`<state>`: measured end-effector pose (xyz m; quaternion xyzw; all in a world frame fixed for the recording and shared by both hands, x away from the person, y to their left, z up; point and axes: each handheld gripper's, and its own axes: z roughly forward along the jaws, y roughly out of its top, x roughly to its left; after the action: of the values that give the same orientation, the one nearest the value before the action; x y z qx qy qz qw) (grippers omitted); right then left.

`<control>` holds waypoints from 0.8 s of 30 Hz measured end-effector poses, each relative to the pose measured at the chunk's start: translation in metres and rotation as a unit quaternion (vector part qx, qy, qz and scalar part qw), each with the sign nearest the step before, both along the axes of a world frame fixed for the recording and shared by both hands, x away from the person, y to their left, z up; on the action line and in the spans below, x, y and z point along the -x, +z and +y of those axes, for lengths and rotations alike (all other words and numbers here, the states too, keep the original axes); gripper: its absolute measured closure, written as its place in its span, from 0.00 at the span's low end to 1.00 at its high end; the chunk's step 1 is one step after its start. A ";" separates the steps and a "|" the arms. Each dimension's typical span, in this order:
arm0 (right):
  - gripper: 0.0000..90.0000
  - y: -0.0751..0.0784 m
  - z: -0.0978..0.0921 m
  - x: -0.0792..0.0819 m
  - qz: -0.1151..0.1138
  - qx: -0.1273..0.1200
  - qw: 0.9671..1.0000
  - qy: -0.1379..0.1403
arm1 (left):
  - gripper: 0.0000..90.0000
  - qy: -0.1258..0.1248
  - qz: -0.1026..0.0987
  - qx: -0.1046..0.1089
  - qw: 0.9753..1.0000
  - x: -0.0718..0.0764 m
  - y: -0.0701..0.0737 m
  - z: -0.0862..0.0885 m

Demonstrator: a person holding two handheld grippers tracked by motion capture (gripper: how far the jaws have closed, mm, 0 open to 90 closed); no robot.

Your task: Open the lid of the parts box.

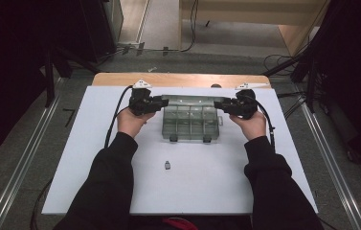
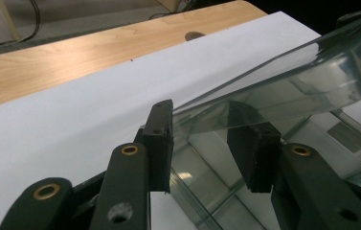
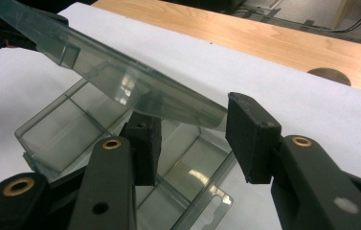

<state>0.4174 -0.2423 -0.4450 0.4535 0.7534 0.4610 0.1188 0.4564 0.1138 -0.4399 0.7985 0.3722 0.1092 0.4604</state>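
**Both grippers at the lid of the clear box**

Nearest the person, a small grey part lay alone on the white sheet. Beyond it sat the box, mid-table, its lid raised and tilted. Left gripper and right gripper each straddled a lid end, jaws parted. Farther off ran the wooden table edge.
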 end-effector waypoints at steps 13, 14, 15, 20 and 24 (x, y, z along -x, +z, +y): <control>0.64 0.006 0.001 -0.011 -0.005 -0.002 1.000 -0.015 | 0.67 0.021 -0.016 -0.004 1.000 -0.006 -0.004 -0.009; 0.64 0.005 0.001 -0.012 -0.007 -0.002 1.000 -0.015 | 0.67 0.022 -0.016 -0.002 1.000 -0.006 -0.005 -0.009; 0.64 0.005 0.001 -0.012 -0.007 -0.002 1.000 -0.015 | 0.67 0.022 -0.016 -0.002 1.000 -0.006 -0.005 -0.009; 0.66 0.001 0.003 -0.014 -0.004 0.000 1.000 -0.027 | 0.67 0.027 -0.013 0.004 1.000 -0.009 -0.007 -0.009; 0.67 0.000 0.004 -0.016 -0.010 -0.001 0.999 -0.037 | 0.68 0.034 -0.014 -0.002 0.999 -0.013 -0.008 -0.011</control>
<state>0.4338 -0.2379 -0.4453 0.4761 0.7349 0.4614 0.1429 0.4691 0.1026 -0.4477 0.7848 0.3923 0.1368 0.4598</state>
